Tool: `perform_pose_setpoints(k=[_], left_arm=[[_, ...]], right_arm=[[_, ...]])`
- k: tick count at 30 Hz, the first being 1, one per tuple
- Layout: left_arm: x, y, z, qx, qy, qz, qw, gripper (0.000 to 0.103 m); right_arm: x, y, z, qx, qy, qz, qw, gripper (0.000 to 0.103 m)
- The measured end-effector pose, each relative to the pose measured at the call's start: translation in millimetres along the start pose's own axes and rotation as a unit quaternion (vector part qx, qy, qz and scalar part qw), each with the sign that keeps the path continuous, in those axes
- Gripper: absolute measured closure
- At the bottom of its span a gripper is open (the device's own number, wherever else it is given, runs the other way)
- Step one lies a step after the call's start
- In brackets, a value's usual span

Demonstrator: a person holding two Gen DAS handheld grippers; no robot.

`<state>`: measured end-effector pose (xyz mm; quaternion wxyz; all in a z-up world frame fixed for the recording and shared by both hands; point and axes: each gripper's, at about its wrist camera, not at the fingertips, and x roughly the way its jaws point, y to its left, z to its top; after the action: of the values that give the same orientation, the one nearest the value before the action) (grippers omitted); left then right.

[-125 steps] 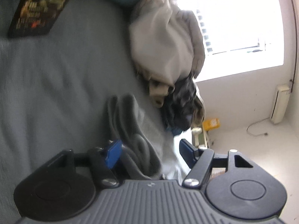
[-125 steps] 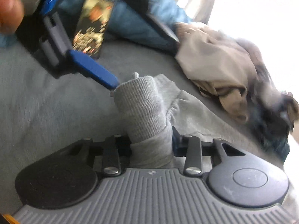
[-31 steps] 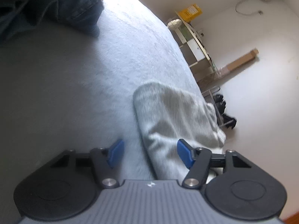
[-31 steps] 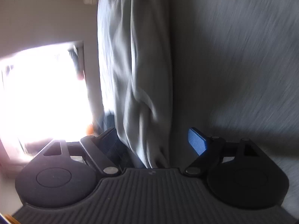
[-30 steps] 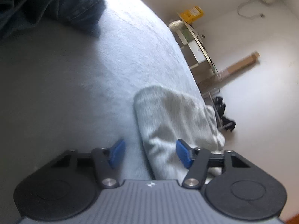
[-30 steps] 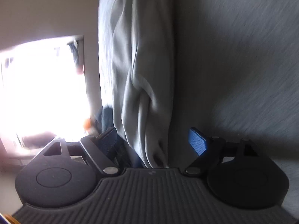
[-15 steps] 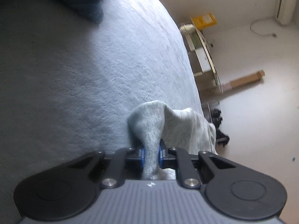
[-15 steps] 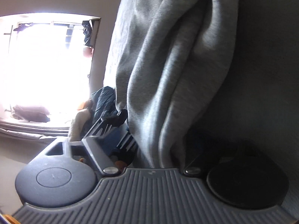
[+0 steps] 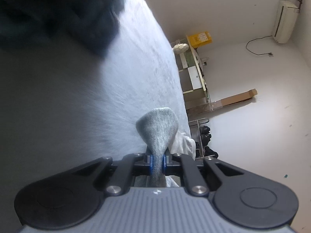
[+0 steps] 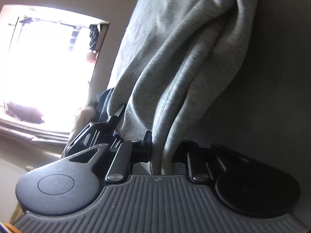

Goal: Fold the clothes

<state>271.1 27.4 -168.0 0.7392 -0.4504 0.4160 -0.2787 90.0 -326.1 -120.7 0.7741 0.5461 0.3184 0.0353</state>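
Observation:
A grey sweat garment (image 9: 158, 128) lies on the grey bed cover (image 9: 77, 106). In the left wrist view my left gripper (image 9: 157, 164) is shut on a bunched fold of it, which rises between the blue pads (image 9: 150, 163) like a small peak. In the right wrist view the same grey garment (image 10: 175, 62) hangs in long folds across the frame. My right gripper (image 10: 163, 153) has its jaws closing on a thick hem of it, and the cloth fills the gap between them. Its pads are hidden by the fabric.
A dark heap of clothes (image 9: 58, 13) lies on the bed at upper left. Past the bed's right edge stand a shelf (image 9: 196, 73), a yellow box (image 9: 200, 37), a cardboard carton (image 9: 233, 99) and shoes (image 9: 206, 136). A bright window (image 10: 44, 62) fills the right view's left side.
Both grippers stood open around the garment's edges a second ago. Both have closed on the cloth and pulled it up off the bed, and the right wrist has rolled.

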Motion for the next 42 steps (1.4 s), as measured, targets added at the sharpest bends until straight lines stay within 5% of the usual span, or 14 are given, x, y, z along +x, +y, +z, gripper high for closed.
perform_pose_setpoints(k=[5,11,13,16,20,24,27,29,32,37,40,42], left_arm=[[-116,30,-5,0.005,-0.026,0.040,0.9988,0.094],[-256,54,-10,0.014,-0.067,0.126,0.9896,0.093],[-268,68,-14,0.019,-0.062,0.167,0.9839,0.091],[-276,90,-22,0.020,-0.065,0.228,0.9713,0.078],[-294,107,-32,-0.012,-0.092,0.202,0.9750,0.058],[-320,94,-51,0.002,-0.125,0.187,0.9743,0.051],[-333,66,-78,0.073,-0.130,0.207,0.9670,0.050],[-337,44,-103,0.144,-0.125,0.221,0.9566,0.050],[-330,8,-143,0.271,-0.105,0.229,0.9291,0.050],[-280,-18,-190,0.406,-0.034,0.228,0.8844,0.051],[-253,-10,-204,0.423,0.013,0.244,0.8724,0.060],[-246,0,-204,0.410,0.024,0.260,0.8739,0.071]], right_arm=[[9,39,-64,-0.063,0.083,0.016,0.994,0.089],[44,81,-172,-0.117,0.224,0.063,0.966,0.089],[54,83,-204,-0.118,0.262,0.065,0.956,0.085],[70,69,-228,-0.126,0.302,0.037,0.944,0.058],[73,56,-223,-0.115,0.340,0.019,0.933,0.046],[51,64,-189,-0.158,0.349,0.004,0.924,0.032],[18,70,-182,-0.215,0.343,-0.003,0.914,0.030],[-16,58,-202,-0.247,0.337,0.008,0.909,0.030],[-46,59,-197,-0.307,0.309,0.036,0.900,0.031],[-43,101,-200,-0.443,0.204,0.035,0.872,0.037],[-34,118,-209,-0.505,0.169,0.019,0.846,0.047],[-28,120,-214,-0.528,0.163,0.014,0.834,0.055]])
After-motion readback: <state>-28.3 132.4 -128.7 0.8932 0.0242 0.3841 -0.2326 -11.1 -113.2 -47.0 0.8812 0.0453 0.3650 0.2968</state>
